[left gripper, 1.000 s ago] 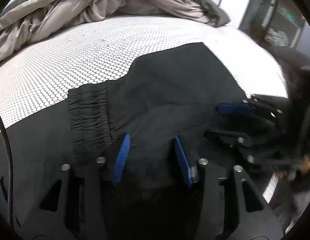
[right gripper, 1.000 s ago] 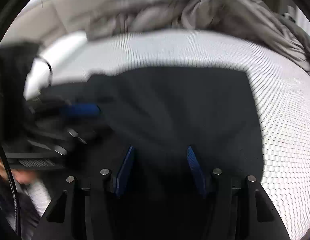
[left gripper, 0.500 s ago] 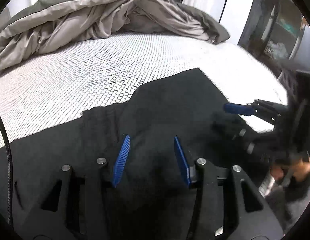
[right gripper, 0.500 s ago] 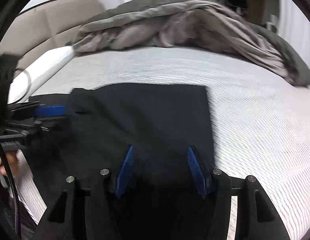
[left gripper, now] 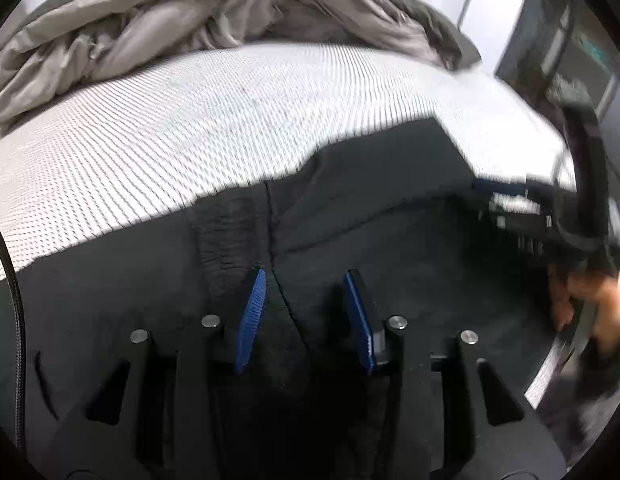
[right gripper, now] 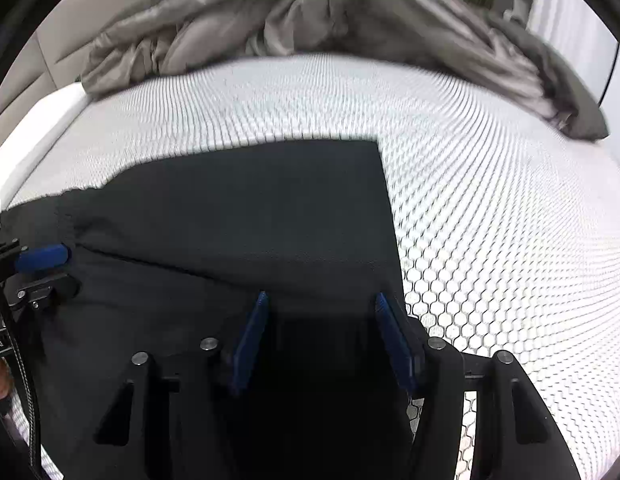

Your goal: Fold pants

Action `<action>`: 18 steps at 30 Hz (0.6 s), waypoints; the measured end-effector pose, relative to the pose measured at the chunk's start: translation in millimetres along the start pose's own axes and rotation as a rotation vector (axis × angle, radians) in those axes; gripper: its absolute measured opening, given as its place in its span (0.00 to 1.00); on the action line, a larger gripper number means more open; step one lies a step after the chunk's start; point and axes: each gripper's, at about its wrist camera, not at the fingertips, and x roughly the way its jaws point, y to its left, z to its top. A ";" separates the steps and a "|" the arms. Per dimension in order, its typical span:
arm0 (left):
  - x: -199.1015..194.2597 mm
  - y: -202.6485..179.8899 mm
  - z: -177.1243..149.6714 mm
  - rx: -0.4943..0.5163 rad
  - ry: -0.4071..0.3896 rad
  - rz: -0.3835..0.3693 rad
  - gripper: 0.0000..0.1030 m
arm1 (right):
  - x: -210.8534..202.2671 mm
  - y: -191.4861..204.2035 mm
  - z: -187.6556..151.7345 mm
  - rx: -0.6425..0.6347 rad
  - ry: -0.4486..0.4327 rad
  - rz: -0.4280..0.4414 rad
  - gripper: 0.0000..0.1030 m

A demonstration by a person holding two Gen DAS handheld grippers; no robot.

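Black pants are lying flat on the bed, soft and floppy so I'd pinch near the elastic waistband, and both my left tongs and right tongs sit wide apart, holding nothing.

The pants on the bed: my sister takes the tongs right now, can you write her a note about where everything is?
Left tongs: open, over the black pants, beside the elastic waistband.
Right tongs: open, at the pants' right edge.
The pants lie on the honeycomb-patterned mattress, with one folded layer on top. The gray duvet is bunched at the far side.
Nothing is gripped. Left to do, probably: grip an edge and fold again.
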 end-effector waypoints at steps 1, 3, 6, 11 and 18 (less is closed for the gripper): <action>-6.6 -0.1 2.0 -0.013 -0.033 0.009 0.38 | -5.4 4.3 2.1 0.007 -0.027 0.028 0.56; -0.2 -4.2 11.7 -0.019 -0.042 0.021 0.38 | -12.1 20.4 11.9 0.005 -0.073 0.112 0.56; 31.5 -6.8 14.9 -0.026 0.010 0.067 0.38 | 3.9 49.9 24.2 -0.046 -0.059 0.126 0.56; 32.0 17.7 7.6 -0.084 -0.005 -0.002 0.29 | 32.7 54.0 36.8 -0.130 0.005 0.064 0.56; 18.1 18.4 2.8 -0.091 -0.013 0.040 0.29 | 16.6 -8.4 42.1 0.080 -0.046 0.026 0.56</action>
